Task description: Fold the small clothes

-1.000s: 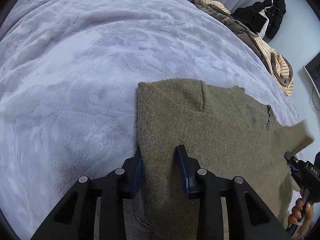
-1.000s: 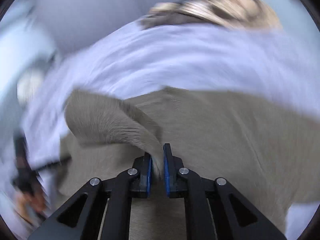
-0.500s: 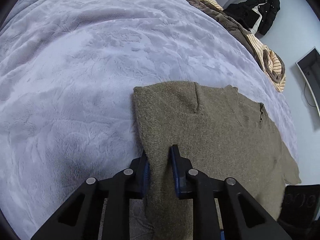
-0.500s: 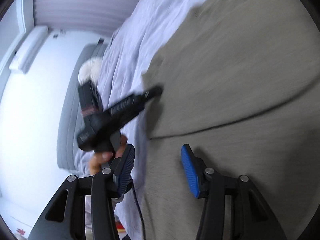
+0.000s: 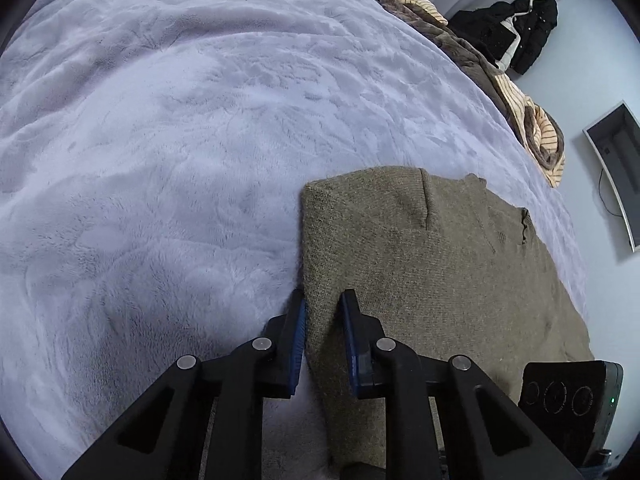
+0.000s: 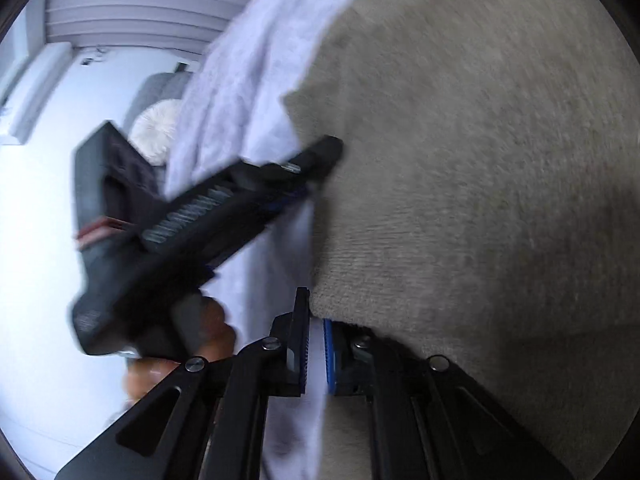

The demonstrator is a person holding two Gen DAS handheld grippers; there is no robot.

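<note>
The fingers of the left gripper [image 5: 323, 336] stand close together and pinch the left folded edge of the olive knit sweater [image 5: 424, 264]; fabric fills the gap between the blue pads. The fingers of the right gripper [image 6: 316, 354] are drawn almost fully together at the near corner of the sweater [image 6: 480, 200]. Light cloth shows in the narrow slit between their pads, and the sweater hem lies over the right-hand finger; whether knit is gripped cannot be told.

Surface: a lilac plush blanket [image 5: 180, 140] covers the bed. The sweater lies flat on its near right part, folded, with a straight left edge.

Room: pale walls, a pleated curtain [image 6: 132, 4] and a grey headboard [image 6: 156, 88] with a white fluffy cushion [image 6: 158, 130] against it.

Surroundings: a heap of brown and cream striped clothes [image 5: 516, 92] lies along the far right edge of the bed, well apart from the sweater. A black jacket [image 5: 516, 28] hangs on the wall beyond it. A monitor [image 5: 616, 168] stands at the right.

In the right wrist view, the left gripper [image 6: 320, 160] and the hand [image 6: 208, 336] holding it cross the left half of the frame. This view is blurred.
</note>
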